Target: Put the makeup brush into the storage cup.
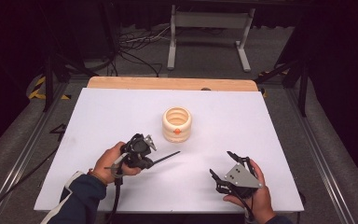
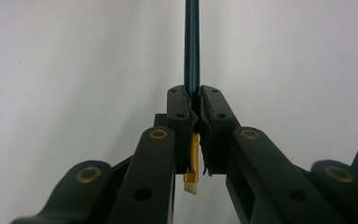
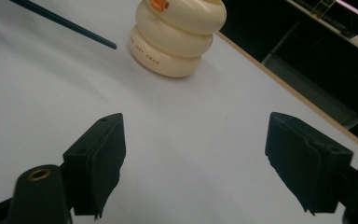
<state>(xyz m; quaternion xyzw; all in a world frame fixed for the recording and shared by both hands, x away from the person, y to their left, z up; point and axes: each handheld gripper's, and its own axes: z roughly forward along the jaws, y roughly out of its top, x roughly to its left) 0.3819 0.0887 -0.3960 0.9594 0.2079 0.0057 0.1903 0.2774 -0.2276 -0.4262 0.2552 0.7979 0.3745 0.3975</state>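
**Between the closed left jaws: a dark pencil held over a white table**

At the near left of the white table (image 1: 121, 107), the left gripper (image 1: 150, 156) is clamped on a thin dark blue pencil (image 1: 167, 157). The left gripper view shows both black jaws pressed flat against the shaft, with no gap between pad and pencil (image 2: 191, 46). The yellow ferrule and pale eraser end (image 2: 191, 179) hang out behind the pads, toward the camera; the long, plain part of the shaft runs forward from the jaws. In the high view the pencil's long axis lies nearly level and slants away from the left hand (image 1: 109, 163), its free tip pointing to the right and slightly toward the far edge. That tip stops short of a cream ringed holder (image 1: 177, 123), which stands upright near the table's middle, apart from both grippers. The holder is built of stacked rounded rings, is open at the top and carries a small orange mark (image 1: 177, 131) on its near side. From the right gripper view, the pencil tip (image 3: 107, 45) ends just beside the holder (image 3: 177, 37), without touching it. The right gripper (image 1: 226, 168), held in the right hand (image 1: 256, 196) at the near right, has its jaws spread wide and grips nothing; bare table lies between them. A light wooden strip (image 1: 172, 84) borders the far edge of the table.
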